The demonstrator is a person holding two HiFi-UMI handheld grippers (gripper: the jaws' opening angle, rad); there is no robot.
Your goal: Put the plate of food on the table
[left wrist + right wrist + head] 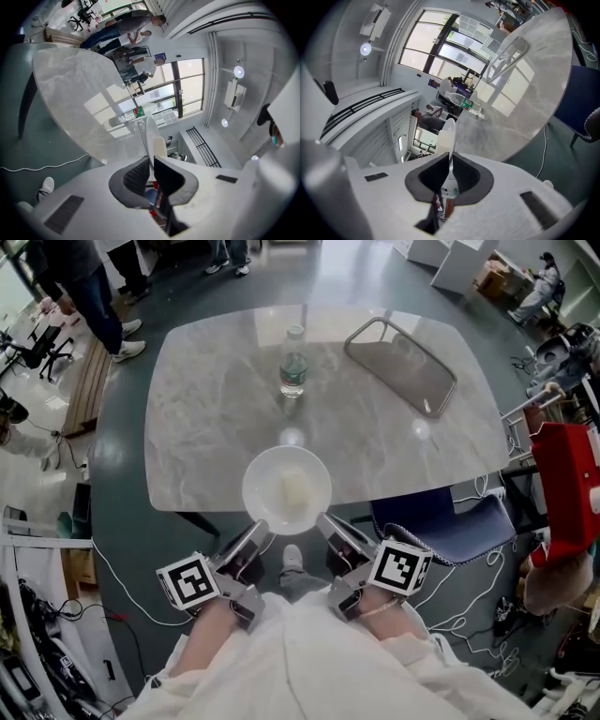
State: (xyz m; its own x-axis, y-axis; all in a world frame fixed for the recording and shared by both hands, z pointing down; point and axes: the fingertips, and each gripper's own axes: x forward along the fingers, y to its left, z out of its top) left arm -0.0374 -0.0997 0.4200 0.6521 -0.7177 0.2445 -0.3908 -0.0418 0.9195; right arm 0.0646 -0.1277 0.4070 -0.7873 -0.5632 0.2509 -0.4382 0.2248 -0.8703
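The left gripper (pixel 261 532) and right gripper (pixel 326 526) are each clamping the rim of the plate (pixel 287 489), which is carrying pale food (pixel 296 488) at the near edge of the table (pixel 216 409); a bottle (pixel 293 362) is standing nearer the table's far edge.

A round white plate (pixel 265 474) with a pale lump of food (pixel 296 489) in its middle sits level, half over the near edge of the grey marbled table (pixel 216 409). Its near rim is pinched between the jaws of the left gripper (pixel 263 529) and the right gripper (pixel 322 521). Whether it touches the tabletop cannot be told.
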